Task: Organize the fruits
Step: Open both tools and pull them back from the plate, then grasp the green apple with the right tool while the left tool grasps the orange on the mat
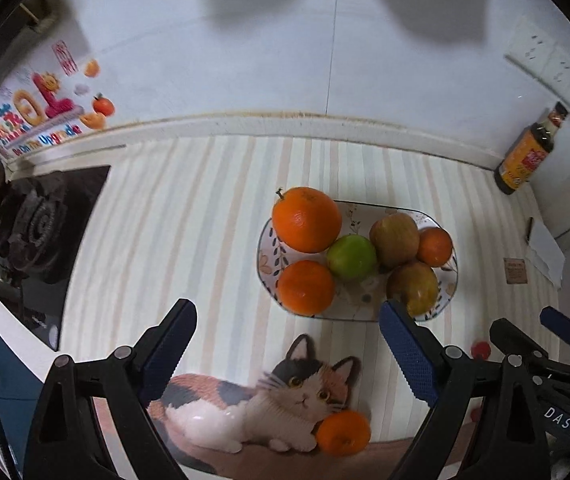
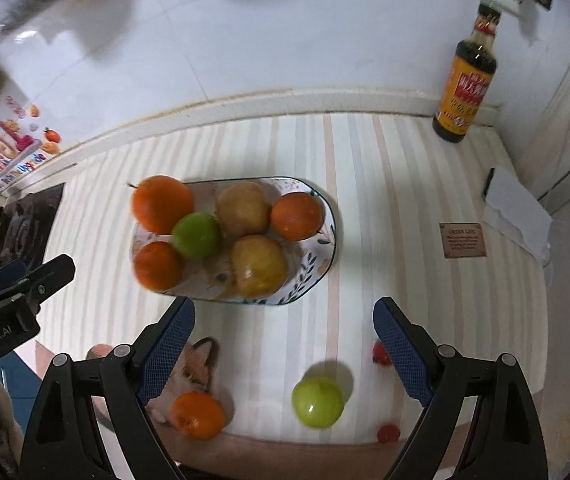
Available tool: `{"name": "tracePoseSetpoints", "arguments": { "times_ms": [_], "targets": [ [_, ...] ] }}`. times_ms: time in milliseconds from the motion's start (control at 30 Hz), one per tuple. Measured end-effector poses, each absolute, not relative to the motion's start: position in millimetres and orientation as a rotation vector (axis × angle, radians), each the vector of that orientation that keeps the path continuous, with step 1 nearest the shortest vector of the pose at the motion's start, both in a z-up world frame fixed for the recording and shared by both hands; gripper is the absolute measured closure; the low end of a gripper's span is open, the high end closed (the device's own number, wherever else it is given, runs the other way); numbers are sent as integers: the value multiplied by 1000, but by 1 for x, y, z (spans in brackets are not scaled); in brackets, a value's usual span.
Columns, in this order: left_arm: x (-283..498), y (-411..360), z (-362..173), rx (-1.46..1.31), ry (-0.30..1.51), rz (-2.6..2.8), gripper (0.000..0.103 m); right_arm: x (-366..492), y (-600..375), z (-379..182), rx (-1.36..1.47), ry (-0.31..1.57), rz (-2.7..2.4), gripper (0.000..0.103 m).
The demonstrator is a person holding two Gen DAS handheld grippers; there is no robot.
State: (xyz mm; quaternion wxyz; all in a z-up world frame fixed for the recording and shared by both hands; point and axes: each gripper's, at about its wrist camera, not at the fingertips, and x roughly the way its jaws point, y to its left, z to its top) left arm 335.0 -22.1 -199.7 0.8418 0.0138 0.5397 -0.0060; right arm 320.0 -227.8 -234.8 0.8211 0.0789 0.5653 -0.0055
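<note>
Right now both claws hang wide open and empty above the desk (image 2: 405,200). Plate (image 2: 317,256) already holds six fruits. Loose ones sit nearer: orange (image 2: 197,415), green apple (image 2: 317,401). Looks like a between-picks step. Next: right claw (image 2: 284,354) drops over the apple, left claw (image 1: 287,350) takes the orange.

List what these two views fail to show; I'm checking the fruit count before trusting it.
- Small red fruit: right wrist view, partly behind the right gripper finger.
- Oval patterned plate: floor under the fruit hidden.
- Brown card: small print unreadable.
</note>
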Motion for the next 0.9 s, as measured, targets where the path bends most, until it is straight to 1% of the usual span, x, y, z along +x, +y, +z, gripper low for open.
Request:
{"name": "tracePoseSetpoints", "arguments": {
  "times_ms": [267, 567, 833, 900],
  "targets": [
    [282, -11, -156, 35, 1048, -53, 10, 264, -207, -182, 144, 1111, -32, 10],
    [240, -1, -132, 46, 974, -66, 10, 212, -190, -137, 154, 1021, -57, 10],
    [221, 4, -126, 41, 951, -71, 10, 190, -181, -129, 186, 1004, -64, 10],
    [222, 2, -128, 41, 960, -71, 10, 190, -183, -131, 194, 1008, -65, 5]
  ]
}}
